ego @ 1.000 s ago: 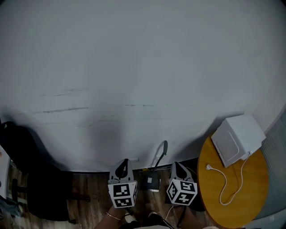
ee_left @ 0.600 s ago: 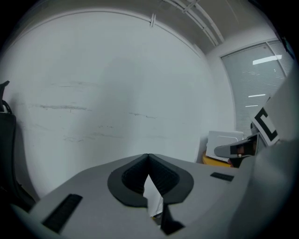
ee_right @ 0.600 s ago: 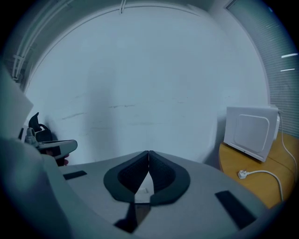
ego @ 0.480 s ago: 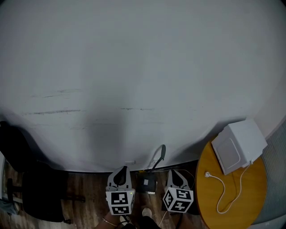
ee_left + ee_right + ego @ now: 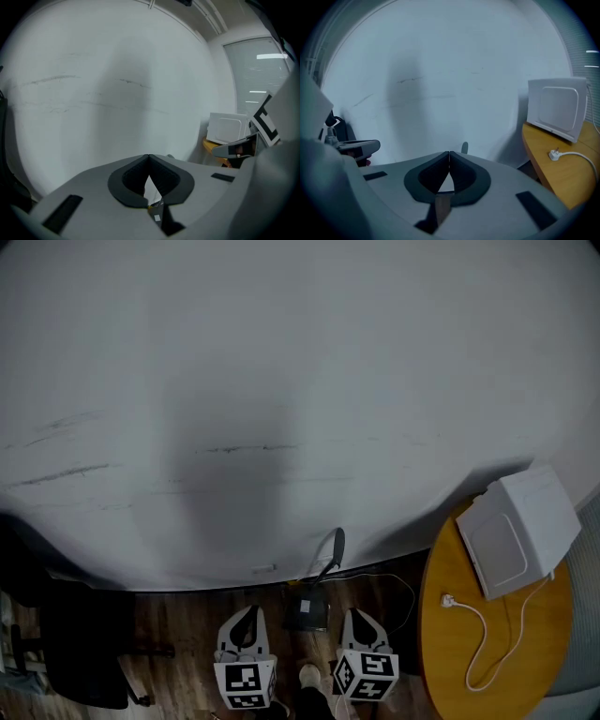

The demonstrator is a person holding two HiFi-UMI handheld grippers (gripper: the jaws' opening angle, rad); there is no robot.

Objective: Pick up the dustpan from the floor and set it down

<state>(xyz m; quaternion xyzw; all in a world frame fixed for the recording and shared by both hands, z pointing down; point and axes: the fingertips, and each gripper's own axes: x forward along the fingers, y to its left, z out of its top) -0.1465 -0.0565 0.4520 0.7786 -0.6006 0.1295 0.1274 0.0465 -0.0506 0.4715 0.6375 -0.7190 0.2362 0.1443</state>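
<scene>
Head view: the dustpan (image 5: 309, 613) sits on the wood floor (image 5: 197, 626) at the foot of the wall, handle upright. It lies between your two grippers and just ahead of them, touched by neither. Its pan is too dark to tell the contents. Your left gripper (image 5: 247, 615) has its jaws pressed together on nothing, and your right gripper (image 5: 360, 615) likewise. A white box (image 5: 516, 531) stands on the round table (image 5: 525, 652).

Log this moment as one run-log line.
dustpan: on floor by wall, handle up, not grasped | left gripper: shut, empty | right gripper: shut, empty
</scene>
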